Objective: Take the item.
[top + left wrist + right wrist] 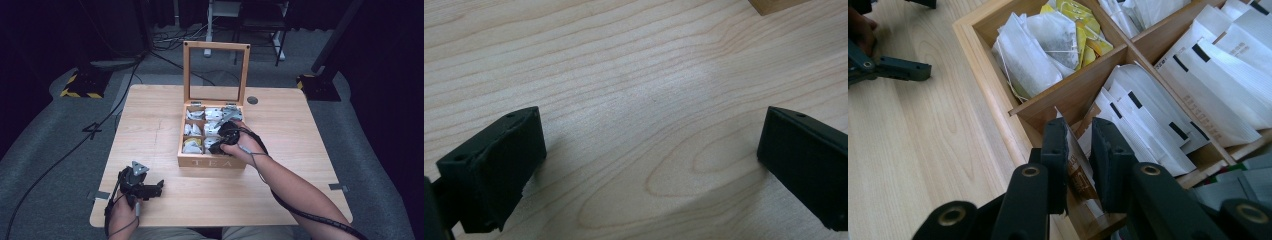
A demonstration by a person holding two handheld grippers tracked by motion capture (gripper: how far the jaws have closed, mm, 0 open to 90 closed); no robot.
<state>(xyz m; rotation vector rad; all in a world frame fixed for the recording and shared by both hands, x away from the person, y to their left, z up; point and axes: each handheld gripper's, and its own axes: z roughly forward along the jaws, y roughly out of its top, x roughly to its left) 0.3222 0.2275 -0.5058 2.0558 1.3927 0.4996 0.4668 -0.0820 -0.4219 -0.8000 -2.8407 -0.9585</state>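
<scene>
Fingers (1050, 145) on white-brown tea sachet (1079, 175), upright, box's (979, 60) front compt.

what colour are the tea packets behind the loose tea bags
Yellow packets, clearest in the right gripper view.

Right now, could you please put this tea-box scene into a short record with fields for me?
Surface: wooden table
Container: wooden tea box, glass lid standing open
Contents: white tea sachets in several compartments; loose tea bags with yellow wrappers in a corner compartment
Right gripper: inside the box, jaws nearly closed around a tea sachet with brown print
Left gripper: resting near the table's front left, jaws wide apart, nothing between them
</scene>
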